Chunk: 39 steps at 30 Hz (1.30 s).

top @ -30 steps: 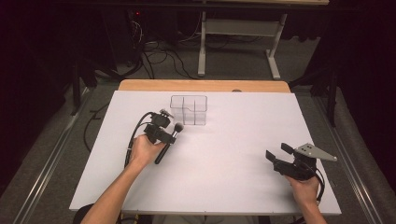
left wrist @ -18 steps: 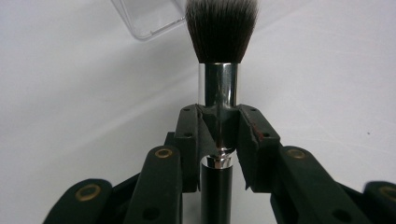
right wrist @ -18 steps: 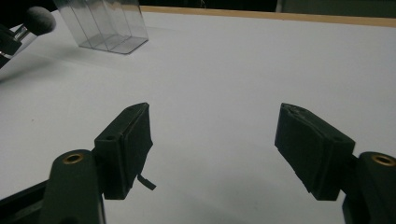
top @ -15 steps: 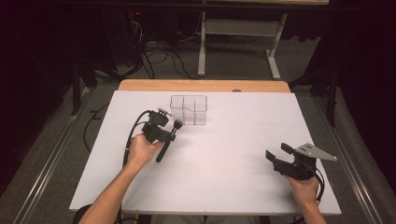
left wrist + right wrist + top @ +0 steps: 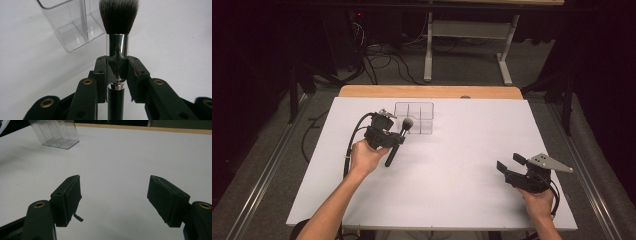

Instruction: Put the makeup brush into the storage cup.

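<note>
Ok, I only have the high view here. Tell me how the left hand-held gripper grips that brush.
Observer: The left hand-held gripper is shut on the makeup brush, clamped at the silver ferrule just below the bristles.
Operator: Give me the organizer's layout.
Observer: The clear organizer stands upright on the white table, beyond and left of the bristles in the left gripper view; a divider wall splits it into compartments.
Operator: Now the right one.
Observer: The right hand-held gripper is open, its jaws wide apart, with bare table between them.
</note>
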Tool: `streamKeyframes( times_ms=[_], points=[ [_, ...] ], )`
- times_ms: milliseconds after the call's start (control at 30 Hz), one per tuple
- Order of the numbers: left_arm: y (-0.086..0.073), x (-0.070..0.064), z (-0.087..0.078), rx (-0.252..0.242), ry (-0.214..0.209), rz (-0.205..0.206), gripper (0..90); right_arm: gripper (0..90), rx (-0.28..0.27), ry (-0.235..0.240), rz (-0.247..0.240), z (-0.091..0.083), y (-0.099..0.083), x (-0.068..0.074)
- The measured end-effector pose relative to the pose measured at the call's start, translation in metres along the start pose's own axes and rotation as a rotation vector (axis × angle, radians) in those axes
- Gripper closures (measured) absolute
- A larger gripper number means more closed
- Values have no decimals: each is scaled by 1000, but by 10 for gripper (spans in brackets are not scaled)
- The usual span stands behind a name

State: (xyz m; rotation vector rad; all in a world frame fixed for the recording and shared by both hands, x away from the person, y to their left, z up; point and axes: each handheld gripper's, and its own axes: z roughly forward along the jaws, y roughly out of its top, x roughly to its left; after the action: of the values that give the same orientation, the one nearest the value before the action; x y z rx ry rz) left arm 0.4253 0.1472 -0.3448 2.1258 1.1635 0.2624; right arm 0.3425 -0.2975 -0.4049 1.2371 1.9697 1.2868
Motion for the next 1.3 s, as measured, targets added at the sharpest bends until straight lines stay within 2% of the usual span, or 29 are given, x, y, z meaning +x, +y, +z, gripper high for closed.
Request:
streamKeyframes(
  times_ms=[233, 467, 600, 900, 1300],
  points=[
    [1, -3, -6, -44, -12, 10, 711, 289, -5, 0, -10, 0, 0, 1],
    [5, -2, -10, -94, -25, 14, 711, 290, -3, -1, 0, -1, 0, 0],
    [7, -3, -12, -120, -36, 5, 711, 290, -6, 0, -11, 0, 0, 1],
    [13, -5, -15, -170, -39, 12, 711, 290, -2, -1, -8, 0, 0, 1],
    [21, -4, -19, -232, -43, 0, 711, 290, -2, 0, -10, -1, 0, 1]
  ],
)
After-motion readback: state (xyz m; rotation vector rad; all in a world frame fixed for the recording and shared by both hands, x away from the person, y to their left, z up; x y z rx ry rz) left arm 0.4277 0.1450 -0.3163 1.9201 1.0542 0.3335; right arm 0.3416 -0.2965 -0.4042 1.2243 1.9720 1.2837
